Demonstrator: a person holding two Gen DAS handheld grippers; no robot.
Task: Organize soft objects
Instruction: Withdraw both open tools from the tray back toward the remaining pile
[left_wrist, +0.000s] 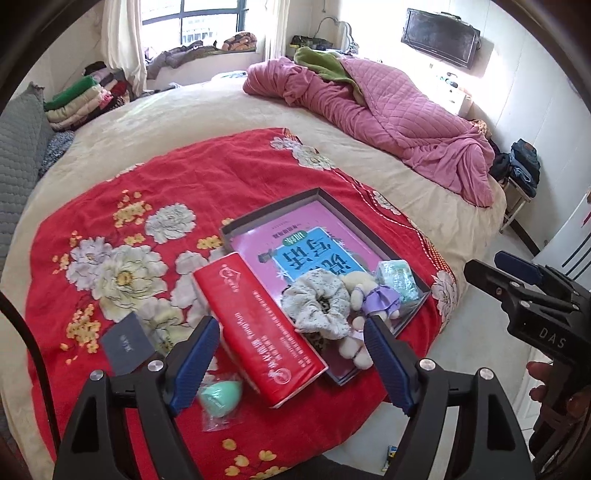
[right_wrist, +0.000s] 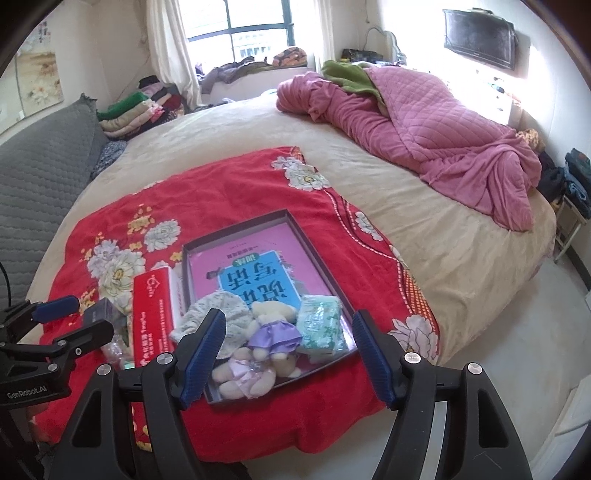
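Observation:
A shallow grey box (left_wrist: 273, 205) (right_wrist: 236, 227) lies on a red flowered blanket (left_wrist: 147, 177). It holds a pink book (left_wrist: 306, 243), a floral scrunchie (left_wrist: 321, 299) (right_wrist: 218, 306), a plush bear in a purple dress (left_wrist: 373, 295) (right_wrist: 273, 325), a second small bear (right_wrist: 240, 376) and a green tissue pack (left_wrist: 397, 277) (right_wrist: 321, 325). A red tissue pack (left_wrist: 255, 325) (right_wrist: 153, 314) lies against the box's left side. A mint sponge in a clear packet (left_wrist: 219, 397) and a dark card (left_wrist: 125, 343) lie nearer. My left gripper (left_wrist: 291, 325) hangs open above the red pack. My right gripper (right_wrist: 289, 315) is open over the bears, holding nothing.
A crumpled pink quilt (left_wrist: 388, 110) with a green blanket fills the bed's far right. Folded clothes (left_wrist: 81, 99) are stacked at the far left beside a grey quilted cushion (right_wrist: 37, 177). Pale floor (right_wrist: 498, 350) runs along the bed's right edge.

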